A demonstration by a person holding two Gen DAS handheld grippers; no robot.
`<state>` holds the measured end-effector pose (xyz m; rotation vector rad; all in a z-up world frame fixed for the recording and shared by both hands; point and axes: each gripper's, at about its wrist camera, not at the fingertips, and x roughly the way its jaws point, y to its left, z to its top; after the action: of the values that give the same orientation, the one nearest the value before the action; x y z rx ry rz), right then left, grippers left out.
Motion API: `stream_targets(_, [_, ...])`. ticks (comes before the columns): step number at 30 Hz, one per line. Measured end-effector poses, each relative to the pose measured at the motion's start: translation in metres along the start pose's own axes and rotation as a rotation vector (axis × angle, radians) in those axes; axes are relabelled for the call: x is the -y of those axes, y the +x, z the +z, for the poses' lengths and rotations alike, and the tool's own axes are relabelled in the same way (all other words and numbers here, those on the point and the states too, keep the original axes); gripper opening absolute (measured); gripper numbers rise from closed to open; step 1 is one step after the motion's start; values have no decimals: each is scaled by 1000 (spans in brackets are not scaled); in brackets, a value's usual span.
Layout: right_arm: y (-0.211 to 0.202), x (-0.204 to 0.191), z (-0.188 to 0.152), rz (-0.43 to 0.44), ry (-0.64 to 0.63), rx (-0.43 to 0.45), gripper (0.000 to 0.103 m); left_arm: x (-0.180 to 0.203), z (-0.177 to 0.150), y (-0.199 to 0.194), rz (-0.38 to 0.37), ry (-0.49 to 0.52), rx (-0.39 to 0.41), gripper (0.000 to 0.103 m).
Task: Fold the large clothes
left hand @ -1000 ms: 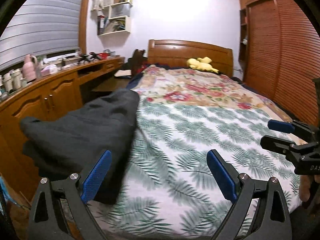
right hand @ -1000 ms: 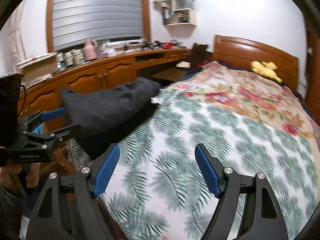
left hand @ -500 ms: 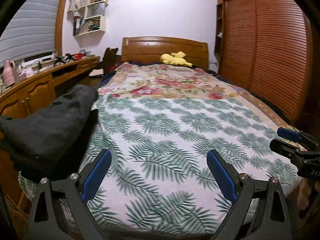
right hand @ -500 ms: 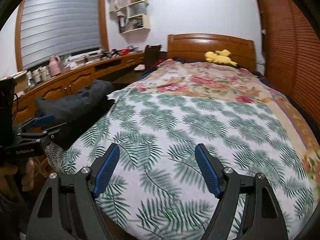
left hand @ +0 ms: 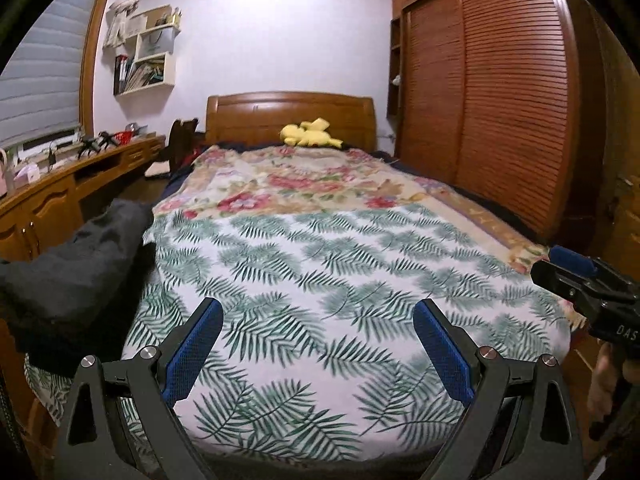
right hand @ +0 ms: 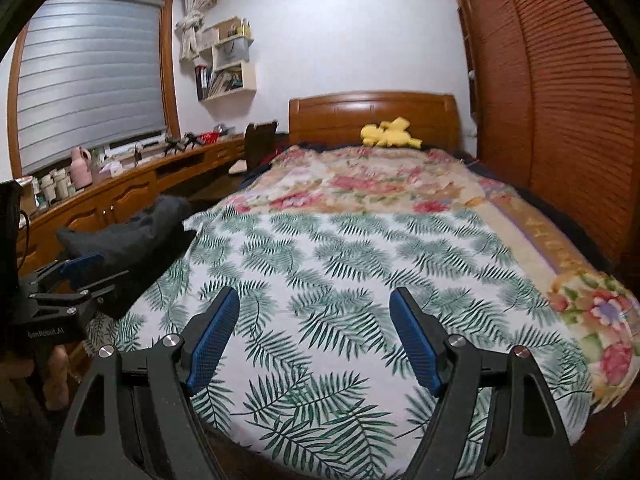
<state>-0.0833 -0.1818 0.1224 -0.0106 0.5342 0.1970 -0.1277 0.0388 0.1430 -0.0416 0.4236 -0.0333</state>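
Observation:
A dark grey garment (left hand: pixel 76 276) lies bunched along the bed's left edge, also seen as a dark heap (right hand: pixel 132 240) in the right wrist view. My left gripper (left hand: pixel 318 312) hovers open over the foot of the bed (left hand: pixel 320 280), nothing between its blue pads. My right gripper (right hand: pixel 314 304) is open too, above the palm-leaf sheet (right hand: pixel 340 280), and holds nothing. Each gripper shows at the other view's edge: the right one (left hand: pixel 580 276) at far right, the left one (right hand: pixel 76 276) at far left beside the garment.
A floral blanket (left hand: pixel 304 184) covers the far half of the bed, with a yellow plush toy (left hand: pixel 310 134) by the wooden headboard. A long wooden desk (right hand: pixel 132 188) with cups and clutter runs along the left wall. Slatted wardrobe doors (left hand: pixel 500 112) stand close on the right.
Both views have swung right, from the garment at the bed's left edge toward the middle of the bed and the wardrobe. The garment now sits farther left in both. Both grippers stayed open.

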Motion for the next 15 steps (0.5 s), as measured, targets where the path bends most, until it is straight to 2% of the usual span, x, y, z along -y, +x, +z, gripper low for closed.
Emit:
stream_targets(9, [-42, 4, 18, -34, 28, 97, 78, 8, 13, -48, 7, 22, 78, 96])
stream_targets(15, [-50, 6, 21, -50, 36, 123, 78, 13, 1, -60, 11, 17, 101, 96])
